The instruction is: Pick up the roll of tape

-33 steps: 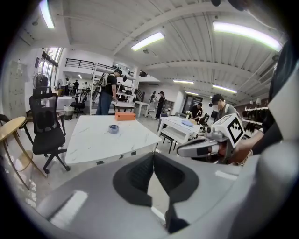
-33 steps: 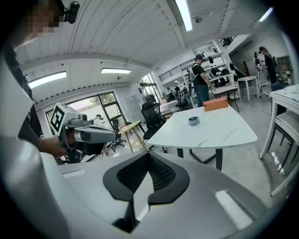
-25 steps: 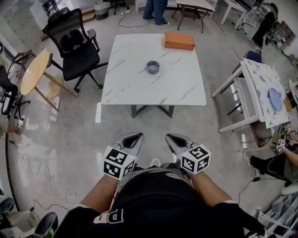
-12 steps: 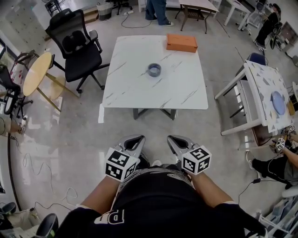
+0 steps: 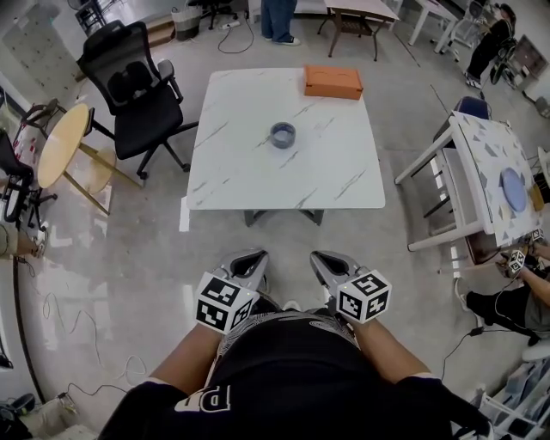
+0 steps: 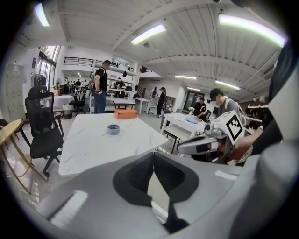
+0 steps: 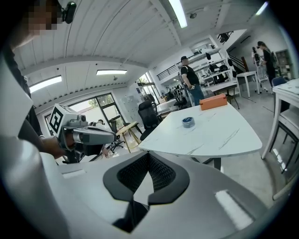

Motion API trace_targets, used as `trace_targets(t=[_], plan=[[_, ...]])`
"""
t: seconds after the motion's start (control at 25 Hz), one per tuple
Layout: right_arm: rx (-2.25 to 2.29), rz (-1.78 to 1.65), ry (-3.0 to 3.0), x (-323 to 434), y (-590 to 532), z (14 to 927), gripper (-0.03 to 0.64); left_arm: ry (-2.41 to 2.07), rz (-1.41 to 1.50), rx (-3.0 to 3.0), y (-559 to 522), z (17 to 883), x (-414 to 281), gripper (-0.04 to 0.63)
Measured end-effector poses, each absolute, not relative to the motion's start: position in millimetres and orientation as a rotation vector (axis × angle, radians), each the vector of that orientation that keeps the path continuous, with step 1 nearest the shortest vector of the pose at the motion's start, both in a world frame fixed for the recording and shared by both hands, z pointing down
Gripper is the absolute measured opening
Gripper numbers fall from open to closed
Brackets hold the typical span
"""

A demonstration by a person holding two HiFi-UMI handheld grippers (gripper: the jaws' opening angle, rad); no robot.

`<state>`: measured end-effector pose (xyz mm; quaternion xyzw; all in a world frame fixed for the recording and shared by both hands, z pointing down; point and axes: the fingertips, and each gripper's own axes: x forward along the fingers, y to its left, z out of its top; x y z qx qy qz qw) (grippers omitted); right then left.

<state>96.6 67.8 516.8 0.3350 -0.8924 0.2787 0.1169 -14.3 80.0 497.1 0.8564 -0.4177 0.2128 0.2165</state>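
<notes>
The roll of tape (image 5: 282, 135), grey-blue, lies flat near the middle of the white marble-look table (image 5: 258, 176). It shows small and far off in the left gripper view (image 6: 113, 129) and the right gripper view (image 7: 188, 122). Both grippers are held close to the person's body, well short of the table's near edge. My left gripper (image 5: 254, 256) and right gripper (image 5: 320, 256) point toward the table. In its own view the left gripper (image 6: 153, 155) has its jaws meeting at the tip with nothing between them, and so does the right gripper (image 7: 148, 154).
An orange box (image 5: 333, 82) sits at the table's far edge. A black office chair (image 5: 137, 86) and a round wooden table (image 5: 58, 137) stand to the left, a white side table (image 5: 490, 163) to the right. A person (image 5: 279, 17) stands beyond. Cables (image 5: 60, 318) lie on the floor.
The head view has shifted a little, so the table and tape sit slightly lower in the picture. Both grippers stay by the body, still shut.
</notes>
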Motion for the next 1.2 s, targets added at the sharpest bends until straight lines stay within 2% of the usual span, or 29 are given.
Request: trace_targets(t=[1.2], plan=[[1.113, 0.808, -2.526, 42, -102, 502, -0.002, -1.057, 0.538, 2.445, -101, 472, -72, 0.060]])
